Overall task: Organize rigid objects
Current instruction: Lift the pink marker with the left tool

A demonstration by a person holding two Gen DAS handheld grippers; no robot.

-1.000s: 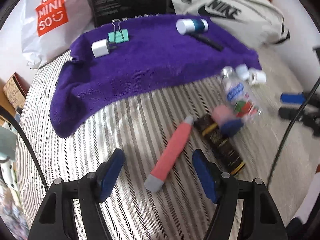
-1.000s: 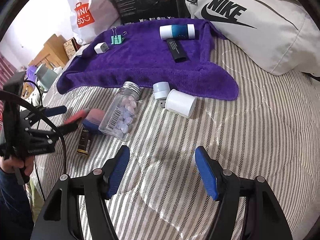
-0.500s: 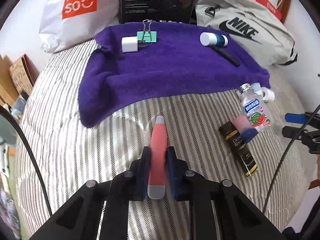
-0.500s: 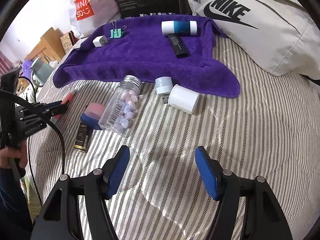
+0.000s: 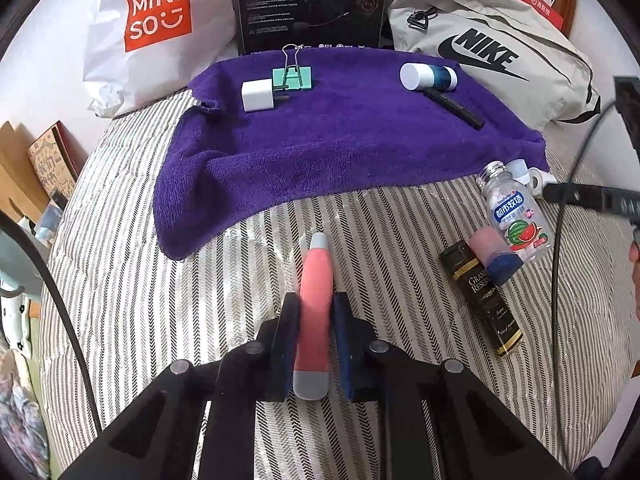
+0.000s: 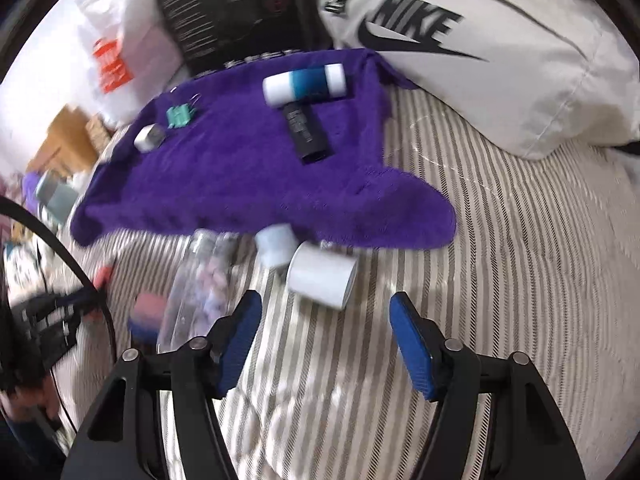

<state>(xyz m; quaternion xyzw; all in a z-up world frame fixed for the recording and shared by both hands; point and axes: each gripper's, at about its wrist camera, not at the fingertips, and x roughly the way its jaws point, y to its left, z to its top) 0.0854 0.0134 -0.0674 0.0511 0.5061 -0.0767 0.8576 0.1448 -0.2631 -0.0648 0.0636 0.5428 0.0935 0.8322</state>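
Observation:
My left gripper (image 5: 314, 308) is shut on a pink stick with grey ends (image 5: 316, 280), which points toward the purple towel (image 5: 340, 148). On the towel lie a white charger cube (image 5: 257, 96), a green binder clip (image 5: 292, 77), a white and blue cylinder (image 5: 428, 76) and a black bar (image 5: 454, 107). My right gripper (image 6: 326, 320) is open just short of a white cylinder (image 6: 322, 278). Beside that cylinder lie a small white cap (image 6: 276, 245) and a clear pill bottle (image 6: 200, 280). The right wrist view is blurred.
A black box with gold lettering (image 5: 482, 300) and a pink and blue block (image 5: 494, 254) lie right of the left gripper on the striped bedding (image 5: 160, 320). Behind the towel stand a white Miniso bag (image 5: 152, 28), a black carton (image 5: 312, 4) and a grey Nike bag (image 5: 492, 52).
My left gripper has shut on the pink stick and turned it to point at the towel. My right gripper has moved forward toward the white cylinder and stays open.

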